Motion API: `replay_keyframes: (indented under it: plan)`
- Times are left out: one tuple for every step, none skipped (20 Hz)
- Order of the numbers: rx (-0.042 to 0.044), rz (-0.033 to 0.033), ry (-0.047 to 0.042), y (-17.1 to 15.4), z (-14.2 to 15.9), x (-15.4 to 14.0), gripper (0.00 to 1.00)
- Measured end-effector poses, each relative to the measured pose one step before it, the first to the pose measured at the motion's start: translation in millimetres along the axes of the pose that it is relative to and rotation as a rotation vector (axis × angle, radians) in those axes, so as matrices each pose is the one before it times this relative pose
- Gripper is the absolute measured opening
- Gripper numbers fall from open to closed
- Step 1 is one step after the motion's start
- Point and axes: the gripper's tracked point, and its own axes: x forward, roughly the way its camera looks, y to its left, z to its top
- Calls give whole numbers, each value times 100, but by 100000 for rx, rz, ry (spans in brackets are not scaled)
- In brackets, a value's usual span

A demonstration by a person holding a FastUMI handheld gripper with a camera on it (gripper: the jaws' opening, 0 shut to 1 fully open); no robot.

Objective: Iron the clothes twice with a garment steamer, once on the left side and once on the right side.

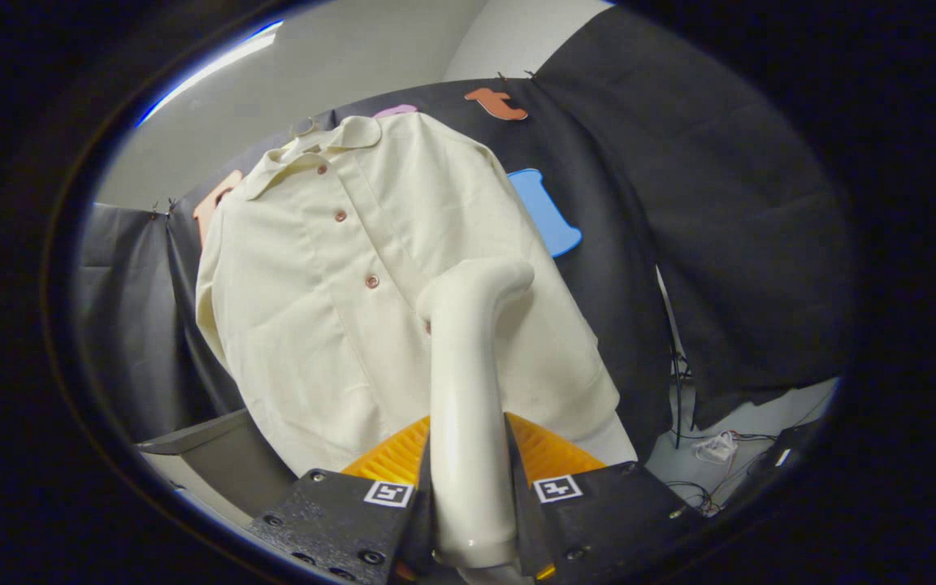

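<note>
Your claw: both fingers clamp the steamer handle | steamer head: against hanging cream shirt, beside the button placket.

Around me black cloth drapes the booth's wall, a pale ceiling carries a bright strip light (glaring bluish), and tangled cables lie on the light floor.
</note>
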Motion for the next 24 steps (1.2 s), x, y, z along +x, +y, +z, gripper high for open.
replay_keyframes:
  plan:
    - [861, -265, 807, -189, -463, -446, 40]
    - [618, -11, -254, -249, -221, -465, 40]
    - [288, -18, 599, -109, -367, -422, 40]
    - [-42, -305, 658, -195, -477, -366, 40]
    - [131, -184, -11, -85, -275, -326, 40]
    - [154, 157, 617, -38, -385, -449, 40]
    - [399, 34, 322, -29, -321, -426, 40]
    - [626, 305, -320, 158, -225, -426, 40]
    - [369, 547, 393, 251, -317, -409, 40]
    - [-176, 359, 571, 180, -390, -321, 40]
    - [119, 344, 106, 268, -220, -429, 40]
    - [2190, 923, 530, 416, -138, -553, 39]
    - [3569, 1762, 51, 830, 34, -516, 39]
    - [2936, 2113, -648, 997, 186, -535, 40]
    - [563, 1718, -251, 924, 77, -423, 40]
    - [-1028, 738, -326, 781, -89, -386, 39]
    - [-1252, 933, -171, 859, 88, -368, 39]
    - [-523, 1591, -307, 1127, 168, -626, 39]
    - [159, 1812, -350, 1210, 196, -476, 39]
    - [321, 1814, -162, 1303, 125, -585, 39]
    - [-274, 2026, -519, 1427, 186, -433, 39]
    - [-1498, 1747, 29, 1357, 40, -357, 39]
    - [-1757, 1087, -489, 1348, 149, -254, 39]
    - [-1125, 1185, -34, 1426, 135, -420, 39]
